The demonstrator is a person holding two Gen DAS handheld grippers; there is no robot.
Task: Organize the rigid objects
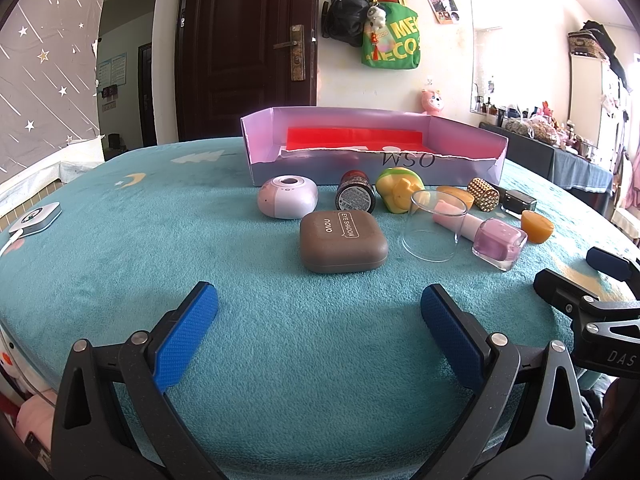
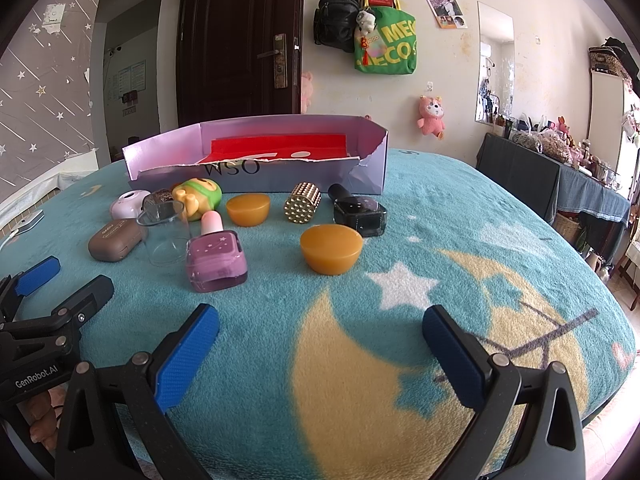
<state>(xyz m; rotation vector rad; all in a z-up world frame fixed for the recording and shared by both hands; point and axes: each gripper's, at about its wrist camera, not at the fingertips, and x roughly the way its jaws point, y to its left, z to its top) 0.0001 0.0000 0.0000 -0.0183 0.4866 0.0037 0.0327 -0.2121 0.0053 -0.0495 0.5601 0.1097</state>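
Several small objects lie on the teal blanket before an open lilac box (image 1: pixel 460 168) (image 2: pixel 360 176) with a red lining. Nearest my left gripper (image 1: pixel 319 312) is a brown eye-shadow case (image 1: pixel 342 242) (image 2: pixel 116 240), with a clear cup (image 1: pixel 434 226) (image 2: pixel 166 232) and a pink nail-polish bottle (image 1: pixel 500 242) (image 2: pixel 216 258) to its right. Two orange half-domes (image 2: pixel 331 248) (image 2: pixel 248 209), a gold studded cylinder (image 2: pixel 303 202) and a black bottle (image 2: pixel 360 214) lie ahead of my right gripper (image 2: pixel 321 330). Both grippers are open and empty, low over the blanket.
A lilac round gadget (image 1: pixel 287 196), a dark round jar (image 1: pixel 355 196) and a yellow-green toy (image 1: pixel 400 189) (image 2: pixel 198 196) lie close to the box front. A white device with a cable (image 1: pixel 34 220) lies at the far left. The table edge curves away on the right.
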